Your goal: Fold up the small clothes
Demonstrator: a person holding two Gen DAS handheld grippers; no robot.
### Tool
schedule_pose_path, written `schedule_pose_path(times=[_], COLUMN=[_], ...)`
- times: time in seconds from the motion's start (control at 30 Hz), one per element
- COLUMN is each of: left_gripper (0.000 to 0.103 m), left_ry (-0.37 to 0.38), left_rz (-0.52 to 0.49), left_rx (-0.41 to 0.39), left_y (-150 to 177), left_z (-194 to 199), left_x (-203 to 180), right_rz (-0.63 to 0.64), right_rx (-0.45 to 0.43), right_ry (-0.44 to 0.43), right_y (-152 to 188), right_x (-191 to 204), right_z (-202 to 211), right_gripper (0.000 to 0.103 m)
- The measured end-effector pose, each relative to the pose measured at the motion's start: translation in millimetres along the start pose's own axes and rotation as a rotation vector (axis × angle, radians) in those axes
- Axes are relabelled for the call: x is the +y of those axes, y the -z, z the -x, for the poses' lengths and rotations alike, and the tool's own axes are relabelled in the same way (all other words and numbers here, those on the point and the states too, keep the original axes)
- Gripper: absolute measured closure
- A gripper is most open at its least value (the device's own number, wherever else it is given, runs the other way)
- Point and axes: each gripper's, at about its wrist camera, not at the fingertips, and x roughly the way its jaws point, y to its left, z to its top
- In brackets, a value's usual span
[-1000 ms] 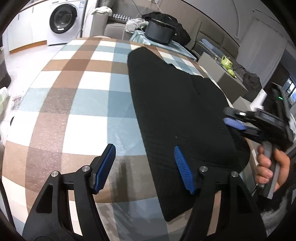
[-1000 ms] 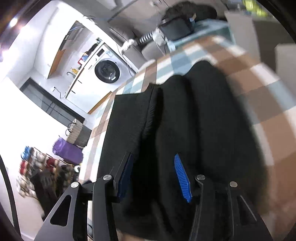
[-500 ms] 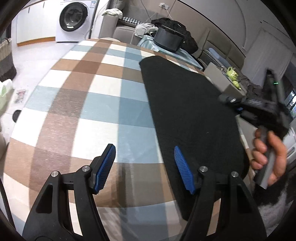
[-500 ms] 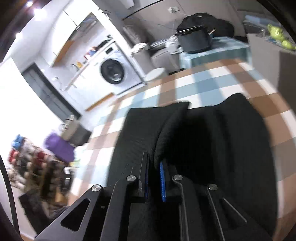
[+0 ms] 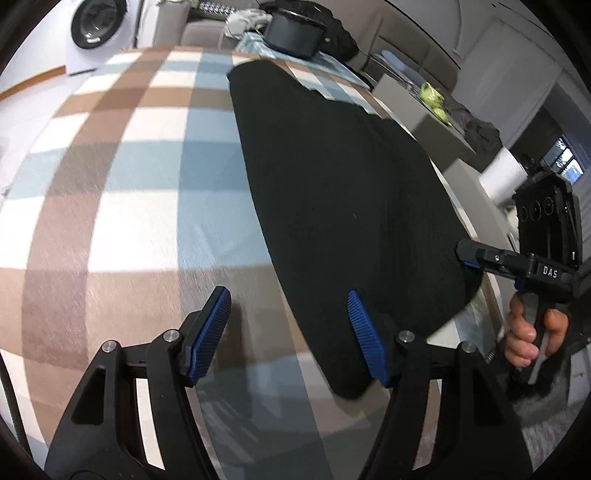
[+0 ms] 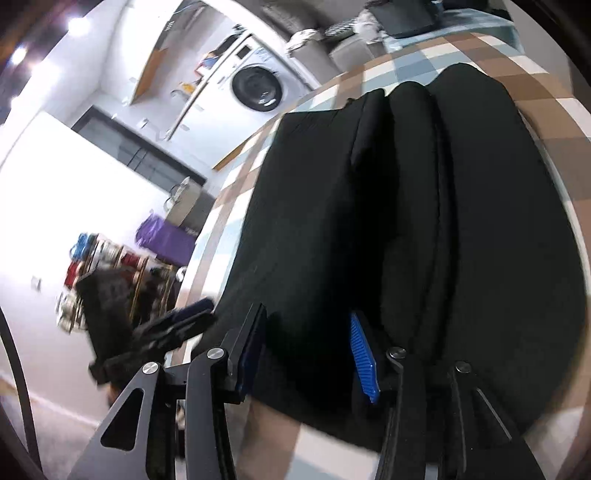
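A black garment (image 5: 343, 177) lies lengthwise on the checked tablecloth (image 5: 129, 184). In the right wrist view the garment (image 6: 406, 221) shows long ridges of folded cloth. My left gripper (image 5: 286, 295) is open just above the garment's near left edge, one finger over black cloth and the other over the tablecloth. My right gripper (image 6: 308, 314) hovers over the garment's near end with its jaws opening; cloth lies beneath them but the pads press nothing. A hand holds the right gripper (image 5: 476, 254) at the garment's right edge. The left gripper (image 6: 177, 321) is blurred at the table's edge.
A washing machine (image 5: 92, 33) stands beyond the table. A black pot (image 5: 295, 35) sits on a smaller table at the far end. A white roll (image 5: 502, 177) and green items (image 5: 432, 98) are off to the right. Shelves of goods (image 6: 103, 266) line the floor.
The right gripper shut on a raised fold of the garment half a second ago and has since opened, leaving the cloth lying down. The left gripper drew nearer to the garment's near edge.
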Motion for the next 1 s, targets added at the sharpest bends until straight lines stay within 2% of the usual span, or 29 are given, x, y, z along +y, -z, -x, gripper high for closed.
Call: schedule_pose_path(times=[0.1, 0.2, 0.23, 0.27, 0.3, 0.33, 0.4, 0.47, 0.6, 0.67, 0.73, 0.77, 0.83, 0.93, 1.0], left_gripper=[0.04, 0.04, 0.04, 0.04, 0.04, 0.039, 0.039, 0.039, 0.038, 0.038, 0.038, 0.038, 0.038, 0.038, 0.038], left_ry=[0.003, -0.018, -0.022, -0.026, -0.029, -0.031, -0.046, -0.051, -0.073, -0.092, -0.081, -0.067, -0.045, -0.06, -0.063], left_rz=[-0.011, -0.032, -0.038, -0.04, -0.037, -0.035, -0.033, -0.03, -0.057, -0.07, -0.066, -0.063, -0.076, -0.099, -0.102], left_rx=[0.002, 0.008, 0.008, 0.009, 0.011, 0.013, 0.018, 0.02, 0.023, 0.026, 0.019, 0.012, 0.007, 0.016, 0.021], left_y=[5, 10, 12, 13, 14, 14, 15, 14, 12, 12, 11, 10, 8, 7, 8], left_z=[4, 7, 7, 7, 7, 7, 6, 5, 3, 3, 7, 9, 11, 8, 8], left_x=[-1, -3, -4, -4, -4, -3, -2, 0, -2, -5, -7, -8, -13, -20, -20], right_rz=[0.058, 0.144, 0.165, 0.177, 0.192, 0.202, 0.24, 0.227, 0.202, 0.182, 0.196, 0.202, 0.212, 0.233, 0.216], right_rx=[0.047, 0.059, 0.052, 0.048, 0.042, 0.022, -0.037, -0.026, 0.091, 0.139, 0.129, 0.111, 0.087, 0.14, 0.113], right_ry=[0.007, 0.025, 0.052, 0.084, 0.096, 0.099, 0.035, 0.018, 0.18, 0.192, 0.183, 0.152, 0.114, 0.231, 0.208], right_y=[3, 5, 3, 3, 4, 4, 4, 2, 8, 10, 9, 8, 8, 9, 7], right_x=[8, 21, 22, 23, 24, 26, 36, 39, 22, 19, 24, 26, 29, 23, 21], right_z=[-5, -14, -20, -23, -24, -21, 0, 11, -9, -18, -16, -12, -11, -22, -13], right_gripper=[0.057, 0.052, 0.057, 0.066, 0.092, 0.097, 0.098, 0.098, 0.098, 0.097, 0.087, 0.083, 0.069, 0.07, 0.07])
